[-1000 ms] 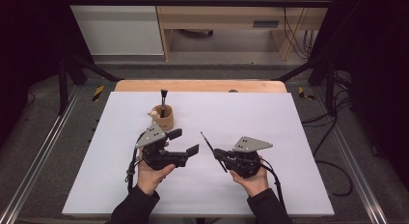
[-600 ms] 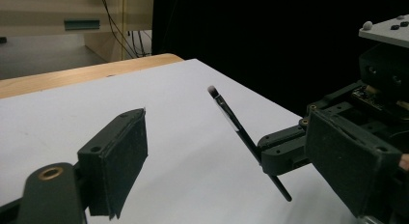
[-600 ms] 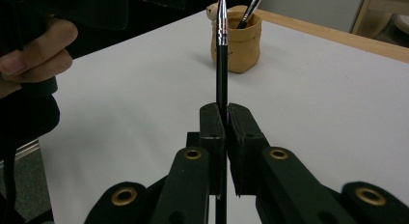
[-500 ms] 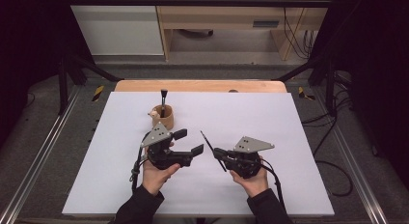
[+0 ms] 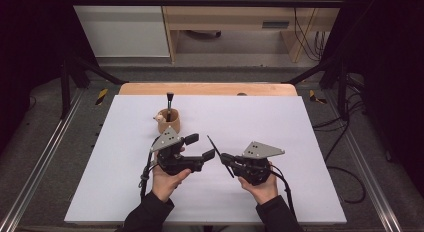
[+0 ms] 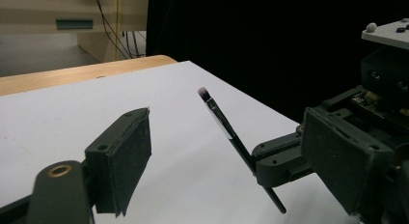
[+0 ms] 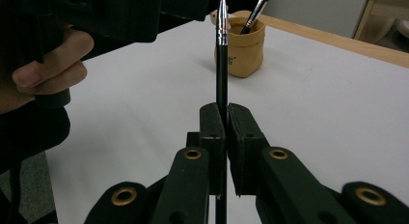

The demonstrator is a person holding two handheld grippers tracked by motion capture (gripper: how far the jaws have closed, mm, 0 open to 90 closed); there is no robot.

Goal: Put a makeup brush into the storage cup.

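While the right tool [image 5: 223, 157] is clenched tight on a thin black brush [image 5: 220, 155], the left tool [image 5: 200, 147] has its jaws wide apart with nothing between them, and they have just been closing a little. The brush sticks up just in front of the left tool, near the small brown cup [image 5: 169, 121] on the white bench [image 5: 280, 127]. This looks like a hand-over. Next, the left tool needs to slide around the brush and squeeze.

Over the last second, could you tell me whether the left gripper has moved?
Yes. In the high view the left gripper has shifted slightly right, toward the brush, judged against the cup.
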